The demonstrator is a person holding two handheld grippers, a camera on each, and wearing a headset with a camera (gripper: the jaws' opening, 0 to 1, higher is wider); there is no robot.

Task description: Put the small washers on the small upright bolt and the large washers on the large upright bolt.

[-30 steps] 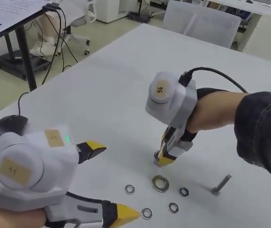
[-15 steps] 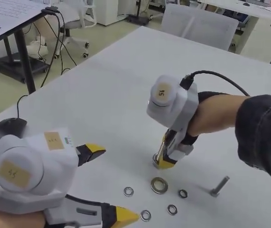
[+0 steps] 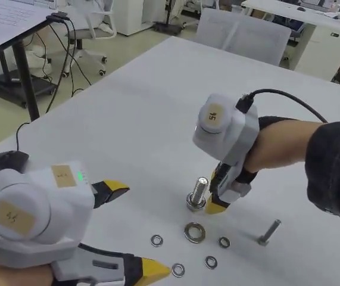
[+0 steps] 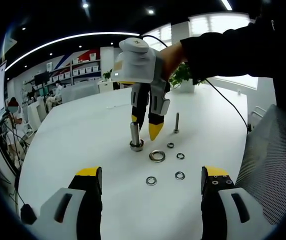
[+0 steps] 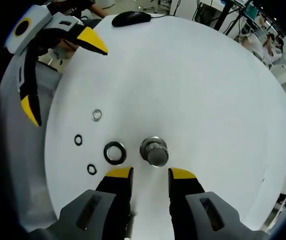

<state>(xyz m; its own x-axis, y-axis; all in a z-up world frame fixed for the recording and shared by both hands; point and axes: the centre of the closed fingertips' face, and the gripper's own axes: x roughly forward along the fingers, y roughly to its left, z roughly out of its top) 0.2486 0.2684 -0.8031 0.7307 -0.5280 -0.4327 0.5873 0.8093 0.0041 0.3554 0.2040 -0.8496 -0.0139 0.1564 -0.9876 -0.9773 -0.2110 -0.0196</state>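
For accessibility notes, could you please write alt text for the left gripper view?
The right claw hangs open beside a large upright bolt on a table, with a large washer, four small washers and a small bolt nearby.

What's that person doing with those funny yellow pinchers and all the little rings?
A person holds a hand-held gripper in each hand over a white table. The right hand-held gripper hangs open beside the large upright bolt, gripping nothing. The left hand-held gripper is open nearby. A large washer and four small washers lie loose on the table, and the small bolt has none on it.
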